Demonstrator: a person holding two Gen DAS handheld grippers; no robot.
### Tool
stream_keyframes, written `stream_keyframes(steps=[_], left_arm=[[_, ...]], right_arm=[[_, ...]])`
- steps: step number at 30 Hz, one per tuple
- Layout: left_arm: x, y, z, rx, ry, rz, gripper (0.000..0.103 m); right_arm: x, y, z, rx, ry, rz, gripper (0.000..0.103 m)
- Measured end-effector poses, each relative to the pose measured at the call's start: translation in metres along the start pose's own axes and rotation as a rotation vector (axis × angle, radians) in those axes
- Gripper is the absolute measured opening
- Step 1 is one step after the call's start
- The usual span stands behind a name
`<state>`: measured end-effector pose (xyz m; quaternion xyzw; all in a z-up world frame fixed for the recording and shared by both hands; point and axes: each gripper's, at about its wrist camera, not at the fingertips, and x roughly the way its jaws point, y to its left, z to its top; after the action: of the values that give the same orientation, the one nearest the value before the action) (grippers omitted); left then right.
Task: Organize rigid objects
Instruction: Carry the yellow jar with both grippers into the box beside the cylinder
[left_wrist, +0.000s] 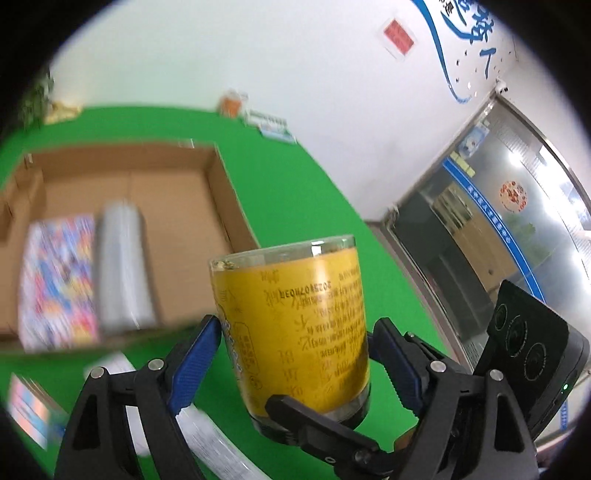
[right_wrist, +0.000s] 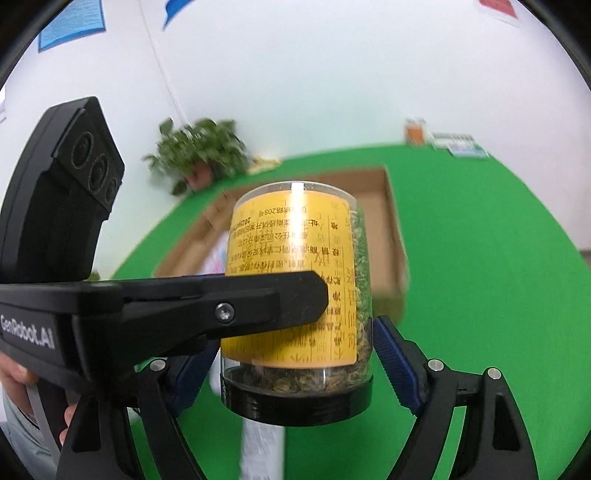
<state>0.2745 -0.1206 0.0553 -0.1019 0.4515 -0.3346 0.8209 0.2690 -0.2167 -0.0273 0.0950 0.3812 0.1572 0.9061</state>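
- While raised above the green table (left_wrist: 295, 206), left gripper (left_wrist: 295, 332): blue pads (left_wrist: 199, 354) pressed on both sides of one yellow-labelled jar (left_wrist: 295, 314), inverted, black lid down. One cardboard box (left_wrist: 221, 192) behind holds two blurred items.
- Right gripper (right_wrist: 295, 354): jaws set about the same jar (right_wrist: 295, 280); contact cannot be told. One left-gripper finger (right_wrist: 266, 295) crosses its label.

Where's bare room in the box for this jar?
Bare floor between the grey roll and the right wall of the box, and along its back wall. Crowded left: colourful pack beside the roll. Green cloth right of the box is bare too.
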Motion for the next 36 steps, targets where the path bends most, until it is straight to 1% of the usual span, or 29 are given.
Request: stream_keyframes(steps=[3, 4, 7, 8, 9, 12, 15, 16, 19, 24, 26, 28, 31, 36], left_arm=[[-0.002, 0.013, 0.033, -0.001, -0.003, 0.053, 0.084], [-0.002, 0.019, 0.039, 0.001, 0.002, 0.063, 0.084], [0.006, 0.036, 0.058, -0.023, 0.020, 0.059, 0.084], [0.012, 0.044, 0.061, -0.038, 0.031, 0.065, 0.081], [0.015, 0.051, 0.063, -0.057, 0.045, 0.053, 0.081], [0.035, 0.069, 0.067, -0.094, 0.089, 0.037, 0.081], [0.058, 0.084, 0.066, -0.119, 0.131, 0.050, 0.081], [0.065, 0.087, 0.065, -0.130, 0.145, 0.051, 0.081], [0.087, 0.103, 0.063, -0.169, 0.191, 0.049, 0.081], [0.115, 0.118, 0.058, -0.216, 0.246, 0.032, 0.081], [0.123, 0.119, 0.056, -0.229, 0.275, 0.038, 0.081], [0.125, 0.116, 0.056, -0.211, 0.285, 0.049, 0.081], [0.126, 0.114, 0.057, -0.217, 0.299, 0.064, 0.081], [0.110, 0.124, 0.063, -0.249, 0.242, 0.083, 0.080]], right_arm=[[0.025, 0.003, 0.040, 0.021, 0.029, 0.044, 0.081], [0.036, 0.004, 0.053, 0.020, 0.046, 0.052, 0.081], [0.055, 0.008, 0.069, 0.007, 0.073, 0.053, 0.080], [0.058, 0.008, 0.070, 0.004, 0.080, 0.052, 0.079], [0.064, 0.006, 0.072, 0.007, 0.089, 0.049, 0.079], [0.088, 0.001, 0.073, 0.017, 0.132, 0.041, 0.079], [0.110, -0.013, 0.068, 0.047, 0.176, 0.053, 0.079], [0.127, -0.014, 0.070, 0.053, 0.192, 0.055, 0.079], [0.155, -0.027, 0.065, 0.069, 0.238, 0.058, 0.079], [0.177, -0.041, 0.057, 0.081, 0.298, 0.039, 0.079], [0.178, -0.048, 0.053, 0.082, 0.336, 0.033, 0.079], [0.183, -0.052, 0.052, 0.089, 0.363, 0.033, 0.078], [0.189, -0.055, 0.053, 0.097, 0.391, 0.023, 0.078], [0.209, -0.063, 0.047, 0.133, 0.446, -0.013, 0.078]])
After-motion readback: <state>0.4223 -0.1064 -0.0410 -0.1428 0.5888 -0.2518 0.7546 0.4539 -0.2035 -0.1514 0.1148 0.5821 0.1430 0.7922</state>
